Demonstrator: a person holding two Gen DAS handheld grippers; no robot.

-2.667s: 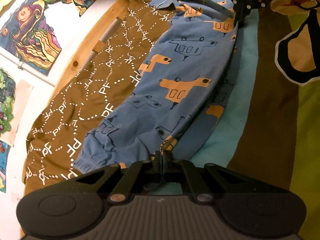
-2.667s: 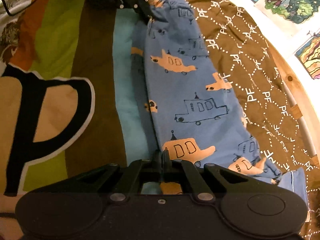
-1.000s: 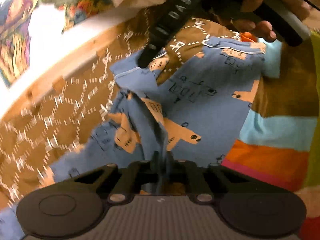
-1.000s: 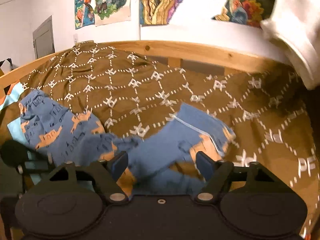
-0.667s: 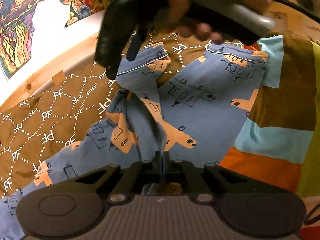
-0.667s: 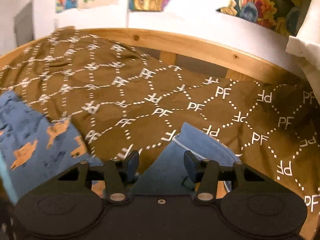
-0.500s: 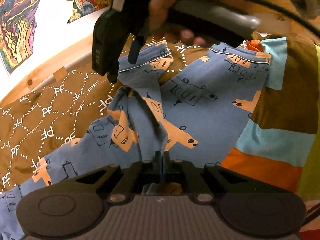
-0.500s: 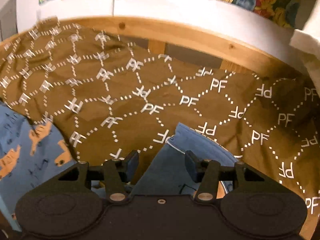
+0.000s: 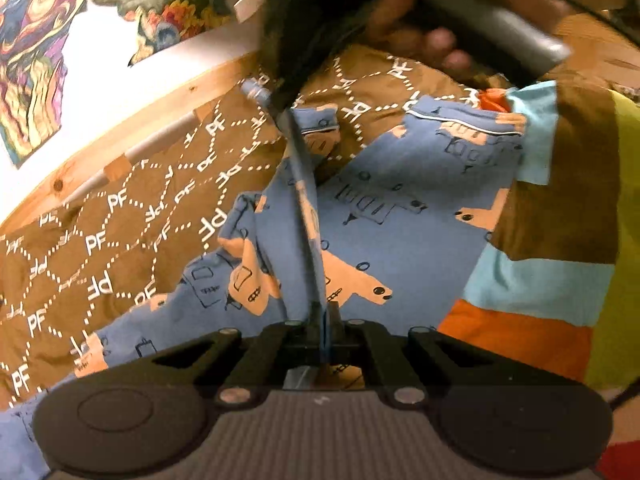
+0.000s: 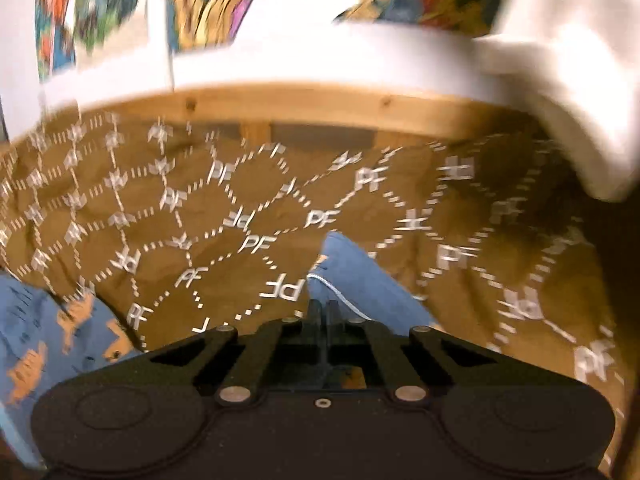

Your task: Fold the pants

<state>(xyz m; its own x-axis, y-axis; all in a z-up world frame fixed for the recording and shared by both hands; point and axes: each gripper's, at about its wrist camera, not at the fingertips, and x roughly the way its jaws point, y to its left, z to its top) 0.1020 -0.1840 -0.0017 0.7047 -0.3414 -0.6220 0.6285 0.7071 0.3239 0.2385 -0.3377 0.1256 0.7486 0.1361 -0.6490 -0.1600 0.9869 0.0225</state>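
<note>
Bed surface: brown blanket with white "PF" pattern, striped quilt beside it, wooden frame and posters behind. Pants, blue with orange prints, lie across blanket and quilt, partly doubled over. Left gripper: fingers pressed together, pinching fabric ridge directly ahead. Ridge runs taut, up and away, to right gripper. Right gripper: fingers closed on blue hem with white piping, held over blanket. Right-wrist view blurred.
</note>
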